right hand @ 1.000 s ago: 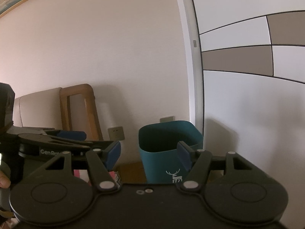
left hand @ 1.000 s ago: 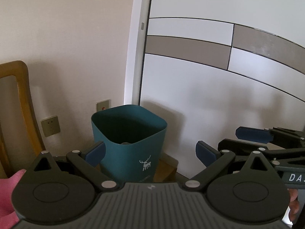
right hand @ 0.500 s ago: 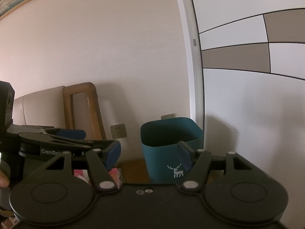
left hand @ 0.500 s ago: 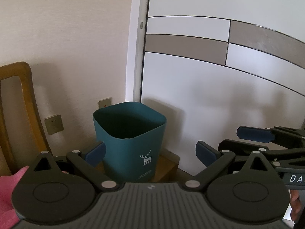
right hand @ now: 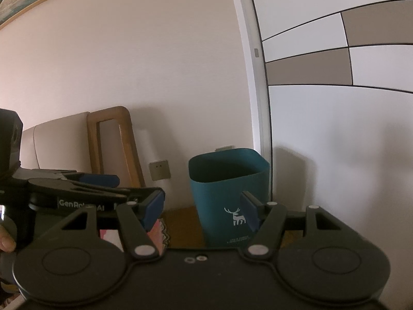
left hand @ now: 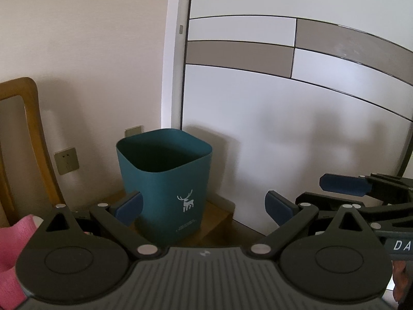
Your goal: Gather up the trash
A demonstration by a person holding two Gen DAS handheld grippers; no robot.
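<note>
- Standing in the corner where the cream wall [left hand: 90,51] meets a white and taupe panelled door [left hand: 284,90], a teal bin [left hand: 165,178] with a white deer mark sits upright on a low wooden surface [left hand: 214,217]; whether anything lies inside cannot be told.
- Both tools are held side by side, facing the bin and apart from it.
- The left gripper [left hand: 204,206] has its jaws spread wide with nothing between them; the bin shows through the gap.
- The right gripper [right hand: 202,210] likewise has its jaws released and empty, the bin's deer mark showing beside its right blue pad.
- Each gripper shows at the edge of the other's view.
- A wooden chair frame [right hand: 111,142] leans by the wall to the left of the bin, with a wall socket [right hand: 159,170] between them.
- Something pink [left hand: 13,245] lies at the lower left of the left wrist view.
</note>
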